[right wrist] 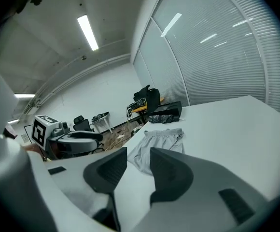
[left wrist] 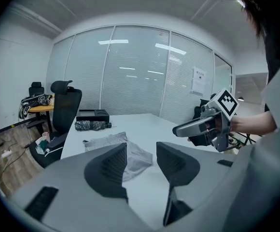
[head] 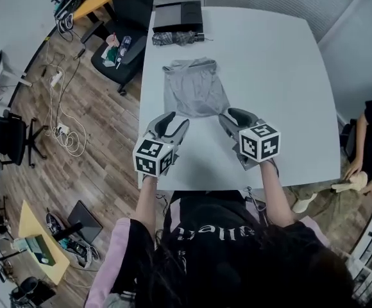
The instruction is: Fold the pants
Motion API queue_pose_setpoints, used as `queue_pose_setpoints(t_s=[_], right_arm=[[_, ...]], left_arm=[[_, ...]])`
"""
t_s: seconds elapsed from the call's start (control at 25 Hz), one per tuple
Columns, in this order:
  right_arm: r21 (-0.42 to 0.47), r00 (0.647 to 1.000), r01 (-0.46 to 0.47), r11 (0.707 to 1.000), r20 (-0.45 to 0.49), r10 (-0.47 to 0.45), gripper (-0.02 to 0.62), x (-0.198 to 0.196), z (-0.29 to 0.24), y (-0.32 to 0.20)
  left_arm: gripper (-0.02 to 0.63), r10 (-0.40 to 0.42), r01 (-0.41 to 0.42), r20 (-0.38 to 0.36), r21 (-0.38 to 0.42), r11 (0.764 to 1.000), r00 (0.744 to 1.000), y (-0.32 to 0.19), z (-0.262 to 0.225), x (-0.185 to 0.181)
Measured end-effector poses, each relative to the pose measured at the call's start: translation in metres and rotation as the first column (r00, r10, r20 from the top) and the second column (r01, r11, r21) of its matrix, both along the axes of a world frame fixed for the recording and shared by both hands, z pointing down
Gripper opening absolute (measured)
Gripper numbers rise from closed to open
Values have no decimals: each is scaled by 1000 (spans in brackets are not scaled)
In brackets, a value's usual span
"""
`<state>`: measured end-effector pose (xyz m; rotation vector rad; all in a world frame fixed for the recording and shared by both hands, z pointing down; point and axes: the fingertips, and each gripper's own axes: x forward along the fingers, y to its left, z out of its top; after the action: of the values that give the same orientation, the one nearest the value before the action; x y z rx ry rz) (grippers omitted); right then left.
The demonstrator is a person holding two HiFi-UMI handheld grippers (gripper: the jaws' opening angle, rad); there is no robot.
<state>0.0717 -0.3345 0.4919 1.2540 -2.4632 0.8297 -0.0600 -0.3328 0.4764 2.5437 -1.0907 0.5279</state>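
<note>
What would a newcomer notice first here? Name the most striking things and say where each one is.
The grey pants lie loosely spread on the white table, on its left half. Just short of their near edge, the left gripper and the right gripper hover side by side, jaws apart and empty. Beyond the pants, at the table's far edge, lie a folded umbrella and a black case.

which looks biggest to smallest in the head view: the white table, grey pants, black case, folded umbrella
1. white table
2. grey pants
3. black case
4. folded umbrella
The case lies farthest, so may look undersized.
</note>
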Motion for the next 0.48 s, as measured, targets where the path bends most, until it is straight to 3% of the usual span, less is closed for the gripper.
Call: queue_pose_setpoints(t_s=[0.48], right_arm=[[-3,992,121,993,44,-121,130,-2,4,127]], left_arm=[[207,-115,116,-50,4,993,992,132,-6,26]])
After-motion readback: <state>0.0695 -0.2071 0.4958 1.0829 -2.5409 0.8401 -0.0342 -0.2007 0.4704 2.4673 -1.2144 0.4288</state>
